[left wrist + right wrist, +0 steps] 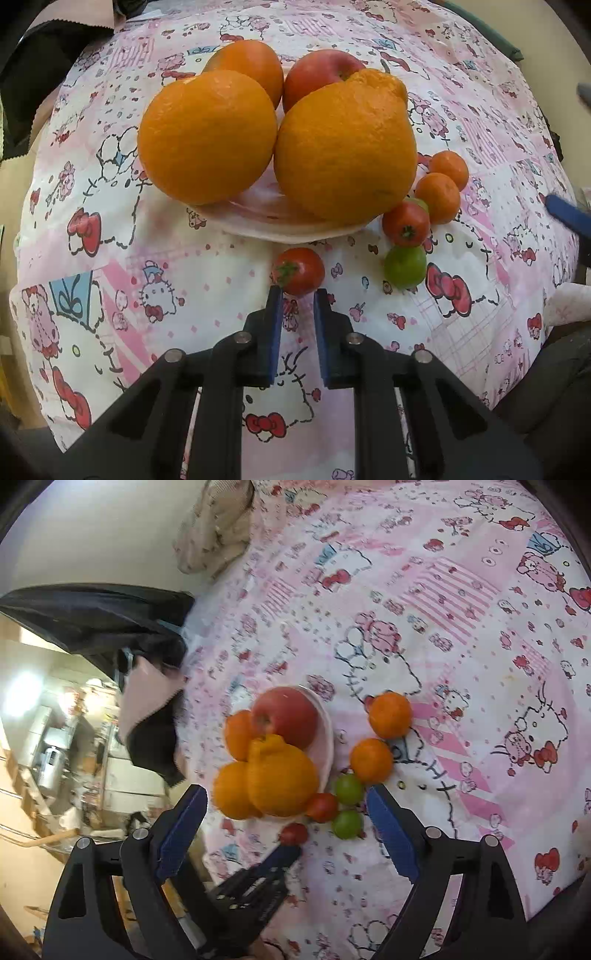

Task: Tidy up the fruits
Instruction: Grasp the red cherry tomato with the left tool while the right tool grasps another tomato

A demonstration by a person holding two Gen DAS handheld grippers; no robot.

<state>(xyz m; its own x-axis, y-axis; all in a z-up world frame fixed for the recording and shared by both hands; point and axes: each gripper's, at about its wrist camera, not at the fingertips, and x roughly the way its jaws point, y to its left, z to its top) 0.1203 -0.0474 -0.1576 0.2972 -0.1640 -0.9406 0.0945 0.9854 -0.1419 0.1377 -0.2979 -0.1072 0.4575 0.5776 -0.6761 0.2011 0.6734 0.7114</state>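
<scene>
Left gripper (298,295): fingers slightly apart, tips at glossy red tomato (299,271).
Right gripper (286,812): spread wide.
Plate (280,229): round, pale, crowded with dimpled oranges.

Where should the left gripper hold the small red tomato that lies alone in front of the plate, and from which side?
Grip the red tomato across its round middle, coming from the near side where the left gripper already points. Its green stem points sideways to the left, so the pads should close behind it. The plate blocks the far side.
</scene>
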